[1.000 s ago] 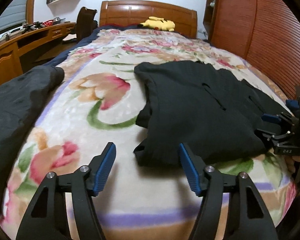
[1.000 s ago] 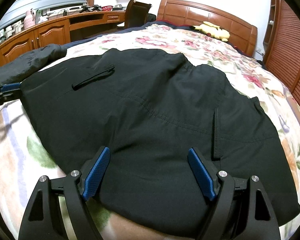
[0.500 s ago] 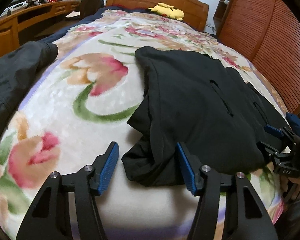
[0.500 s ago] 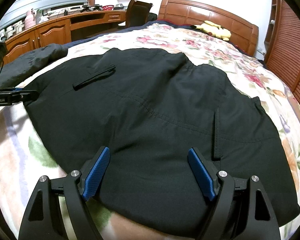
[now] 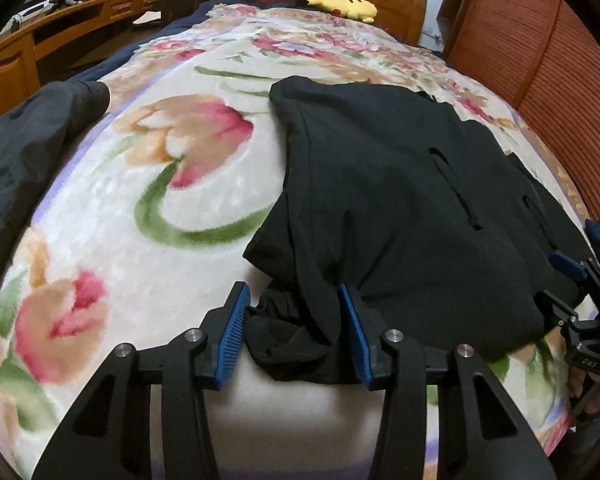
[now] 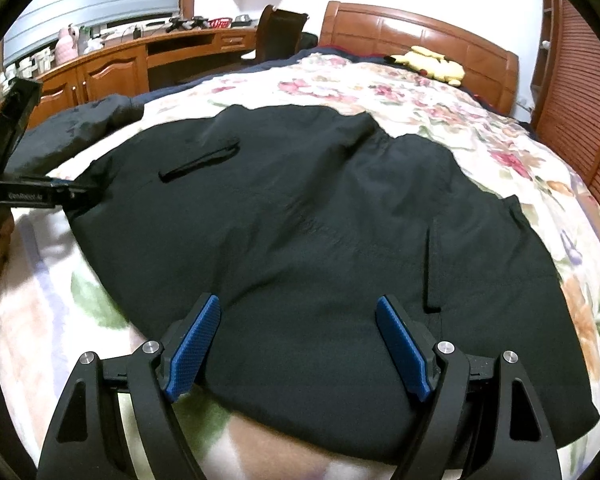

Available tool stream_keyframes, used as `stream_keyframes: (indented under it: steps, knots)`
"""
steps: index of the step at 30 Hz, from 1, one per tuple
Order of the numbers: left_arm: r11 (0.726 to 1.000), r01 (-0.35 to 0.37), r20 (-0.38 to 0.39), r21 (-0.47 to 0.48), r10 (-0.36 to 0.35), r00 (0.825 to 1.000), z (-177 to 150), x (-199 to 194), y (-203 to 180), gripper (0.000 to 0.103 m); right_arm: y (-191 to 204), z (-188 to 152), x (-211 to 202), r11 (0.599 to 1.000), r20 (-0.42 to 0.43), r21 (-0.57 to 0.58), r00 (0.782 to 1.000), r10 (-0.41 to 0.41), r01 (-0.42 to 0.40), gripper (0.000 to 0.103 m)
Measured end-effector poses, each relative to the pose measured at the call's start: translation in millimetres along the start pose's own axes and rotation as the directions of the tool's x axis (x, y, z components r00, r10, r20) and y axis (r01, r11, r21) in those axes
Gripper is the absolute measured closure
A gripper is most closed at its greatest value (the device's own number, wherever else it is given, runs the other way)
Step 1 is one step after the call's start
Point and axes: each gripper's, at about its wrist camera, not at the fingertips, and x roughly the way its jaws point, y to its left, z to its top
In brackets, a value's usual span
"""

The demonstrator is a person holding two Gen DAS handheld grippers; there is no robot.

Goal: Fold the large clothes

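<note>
A large black garment [image 5: 400, 208] lies spread on the floral bed; it also fills the right wrist view [image 6: 320, 248]. My left gripper [image 5: 294, 300] is open, its blue pads on either side of the garment's bunched near-left corner. My right gripper [image 6: 300, 316] is open and hovers over the garment's near hem, with nothing held. The right gripper also shows at the right edge of the left wrist view [image 5: 580, 292]. The left gripper shows at the left edge of the right wrist view [image 6: 32, 192].
A floral blanket [image 5: 148, 184] covers the bed. A second dark garment [image 5: 24, 128] lies at the bed's left edge. A yellow plush toy [image 5: 340, 2] rests by the wooden headboard [image 6: 420, 36]. A wooden desk [image 6: 140, 60] stands left, a slatted wardrobe [image 5: 540, 48] right.
My left gripper has moved forward and right until its jaws straddle the garment's bunched corner, and the jaws have narrowed somewhat. The right gripper has stayed over the hem.
</note>
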Motion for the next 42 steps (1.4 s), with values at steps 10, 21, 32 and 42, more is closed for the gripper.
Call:
stream_keyframes:
  steps: [10,21,32,42]
  knots:
    - [0.999,0.01,0.004,0.033,-0.011,1.0,7,-10,-11,0.085,2,-10,-20,1.0,0.032,0.003,0.999,0.018,-0.019,0.024]
    - [0.97,-0.079,0.269,0.232,0.014,0.963,40,-97,-106,0.09,-26,-20,-36,0.997,0.046,0.079,0.999,0.011,-0.015,0.026]
    - [0.895,-0.046,0.303,0.443,-0.101,0.948,49,-112,-222,0.091,-81,-45,-77,0.979,0.085,0.195,0.994,-0.071,0.053,0.026]
    - [0.826,0.042,0.205,0.562,-0.188,0.961,35,-77,-307,0.091,-115,-68,-98,0.957,0.066,0.266,0.988,-0.138,0.116,0.027]
